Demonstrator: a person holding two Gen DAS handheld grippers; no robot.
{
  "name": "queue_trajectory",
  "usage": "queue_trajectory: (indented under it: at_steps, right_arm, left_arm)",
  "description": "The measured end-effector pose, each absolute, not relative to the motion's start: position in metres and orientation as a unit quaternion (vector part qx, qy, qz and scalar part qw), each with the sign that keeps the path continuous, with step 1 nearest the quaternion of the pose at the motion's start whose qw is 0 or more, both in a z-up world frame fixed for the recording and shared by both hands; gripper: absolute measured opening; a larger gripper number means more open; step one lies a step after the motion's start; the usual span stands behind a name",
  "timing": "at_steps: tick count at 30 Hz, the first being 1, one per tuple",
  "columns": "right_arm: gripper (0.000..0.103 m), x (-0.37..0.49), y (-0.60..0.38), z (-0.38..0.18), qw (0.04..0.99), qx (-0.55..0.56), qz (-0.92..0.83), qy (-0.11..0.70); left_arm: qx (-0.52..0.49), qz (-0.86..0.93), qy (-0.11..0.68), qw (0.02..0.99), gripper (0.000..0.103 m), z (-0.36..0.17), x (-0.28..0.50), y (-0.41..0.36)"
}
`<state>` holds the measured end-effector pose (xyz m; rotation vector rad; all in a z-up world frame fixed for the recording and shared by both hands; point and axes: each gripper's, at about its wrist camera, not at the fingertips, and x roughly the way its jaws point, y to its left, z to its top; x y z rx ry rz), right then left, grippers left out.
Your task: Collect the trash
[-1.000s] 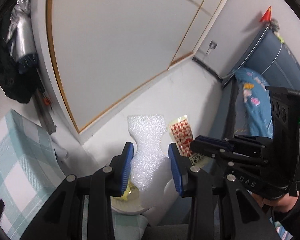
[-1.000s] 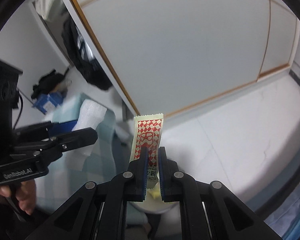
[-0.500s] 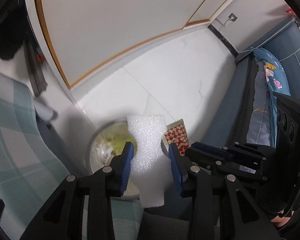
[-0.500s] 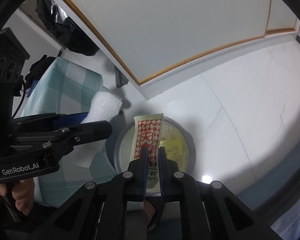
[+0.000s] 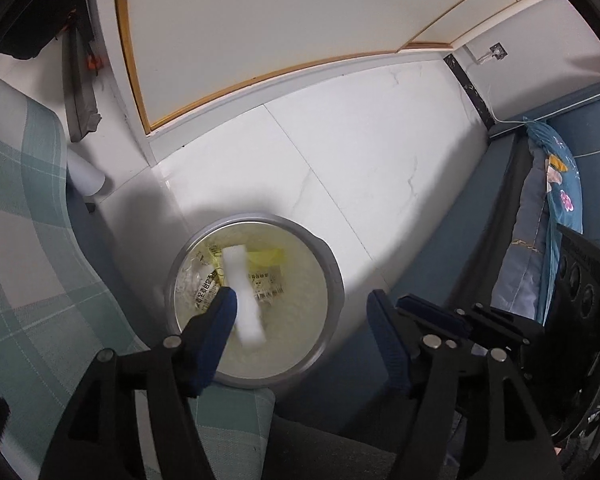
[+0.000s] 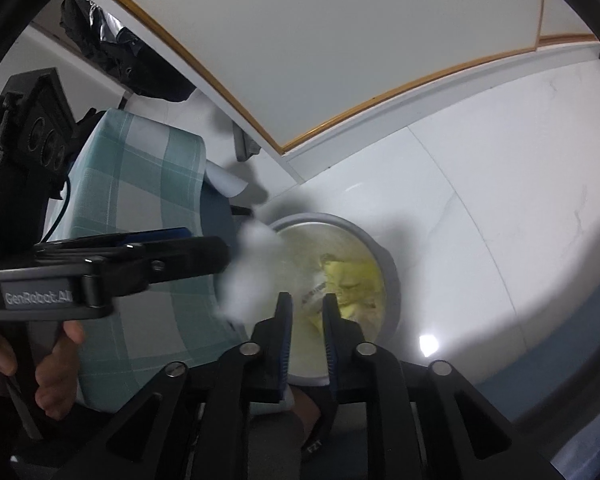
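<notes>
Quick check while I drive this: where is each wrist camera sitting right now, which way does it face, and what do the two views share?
Left wrist: on the left gripper, looking steeply down at the trash bin; jaws opening, white foam piece falling free.
Right wrist: on the right gripper, looking down; jaws opening, empty; a hand shows.
Shared: bin, foam, checked cloth.

Both wrist views look steeply down into the bin [image 5: 332, 264].

White foam piece [image 5: 244, 296], possibly yellow wrappers [image 5: 265, 258], teal-checked cloth [image 5: 24, 248]
</notes>
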<state>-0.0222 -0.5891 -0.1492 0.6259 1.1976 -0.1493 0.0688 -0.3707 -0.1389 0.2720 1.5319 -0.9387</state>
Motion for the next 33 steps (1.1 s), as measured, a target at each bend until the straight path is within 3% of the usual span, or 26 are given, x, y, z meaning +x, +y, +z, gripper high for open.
queue_trajectory:
  at_steps: [1,3,7,15,26,33]
  right_arm:
    - [0.022,-0.023,-0.590,-0.147,0.779,0.292,-0.072,0.550]
    - [0.038,-0.029,-0.592,-0.142,0.782,0.297,-0.077,0.542]
    - [0.045,-0.034,-0.593,-0.132,0.783,0.304,-0.077,0.537]
    - [0.067,-0.036,-0.587,-0.110,0.788,0.297,-0.078,0.533]
    - [0.080,-0.034,-0.567,-0.060,0.802,0.270,-0.085,0.526]
    - [0.086,-0.041,-0.554,-0.042,0.802,0.247,-0.099,0.534]
  left_arm:
    - [0.120,-0.405,0.665,0.616,0.069,-0.139,0.070,-0.371]
    - [0.119,-0.398,0.663,0.623,0.073,-0.137,0.071,-0.367]
    - [0.122,-0.385,0.653,0.641,0.080,-0.127,0.071,-0.360]
    - [0.138,-0.344,0.595,0.713,0.080,-0.084,0.070,-0.335]
    - [0.161,-0.316,0.524,0.774,0.081,-0.032,0.055,-0.311]
    - [0.158,-0.326,0.520,0.774,0.081,-0.025,0.050,-0.305]
